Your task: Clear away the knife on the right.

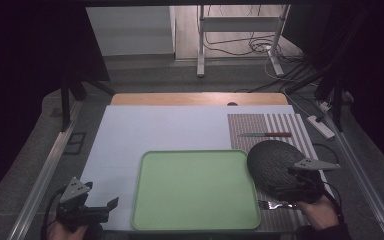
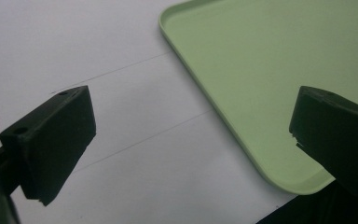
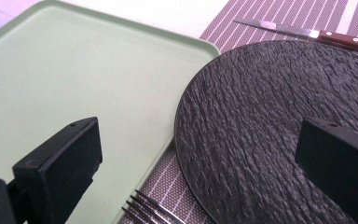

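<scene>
Right gripper [image 1: 291, 189] sits low at the near right of the table, jaws spread wide with nothing between them. Dark textured plate [image 1: 277, 162] lies just ahead of it on the striped placemat [image 1: 280, 124]. In the right gripper view the plate [image 3: 279, 126] runs under the right-hand jaw, and its left edge overlaps the rim of the green tray [image 3: 74, 84], which is off to the gripper's left. Whether the jaws touch the plate I can't tell.

Fork [image 1: 275, 204] lies just beside the gripper's near-left, tines toward the tray; tines show between the jaws at the bottom of the right gripper view [image 3: 144, 210]. Knife [image 1: 265, 134], wooden handle, lies beyond the plate, well ahead of the gripper.

Left gripper [image 1: 107, 207] rests at the near left over the white sheet [image 1: 145, 130], jaws also wide apart, grasping nothing. Tray corner [image 2: 261, 70] sits ahead and to its right, close to the right jaw.
</scene>
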Tool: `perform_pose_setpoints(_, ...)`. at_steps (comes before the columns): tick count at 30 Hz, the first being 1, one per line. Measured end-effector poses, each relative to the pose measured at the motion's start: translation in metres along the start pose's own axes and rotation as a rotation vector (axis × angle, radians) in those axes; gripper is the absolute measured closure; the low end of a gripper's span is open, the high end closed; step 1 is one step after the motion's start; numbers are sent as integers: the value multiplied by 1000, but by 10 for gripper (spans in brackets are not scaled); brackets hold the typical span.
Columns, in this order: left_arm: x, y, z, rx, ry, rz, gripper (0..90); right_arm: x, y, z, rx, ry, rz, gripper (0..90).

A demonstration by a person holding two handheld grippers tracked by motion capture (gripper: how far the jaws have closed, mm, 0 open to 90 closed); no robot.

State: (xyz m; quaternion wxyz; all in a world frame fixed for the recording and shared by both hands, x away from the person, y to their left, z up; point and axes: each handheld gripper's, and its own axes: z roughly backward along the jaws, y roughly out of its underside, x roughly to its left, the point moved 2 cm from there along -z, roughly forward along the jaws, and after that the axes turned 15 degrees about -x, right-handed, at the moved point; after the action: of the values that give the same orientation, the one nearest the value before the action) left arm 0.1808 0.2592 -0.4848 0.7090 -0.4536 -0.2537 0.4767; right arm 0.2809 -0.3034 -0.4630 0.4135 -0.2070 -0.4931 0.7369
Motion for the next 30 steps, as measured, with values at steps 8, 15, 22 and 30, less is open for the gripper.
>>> perform_pose_setpoints(8,0,0,0,-2,-2,3,10,-4,-6,-6,-4,-8,-5,8)
perform_pose_setpoints(15,0,0,0,-2,-3,5,10,-11,-10,-16,15,-1,-2,8)
perform_pose_setpoints(22,0,0,0,2,0,5,10,-18,-15,-24,28,11,-4,8)
perform_pose_setpoints(30,1,0,-1,9,5,5,11,-26,-19,-35,44,23,-3,7)
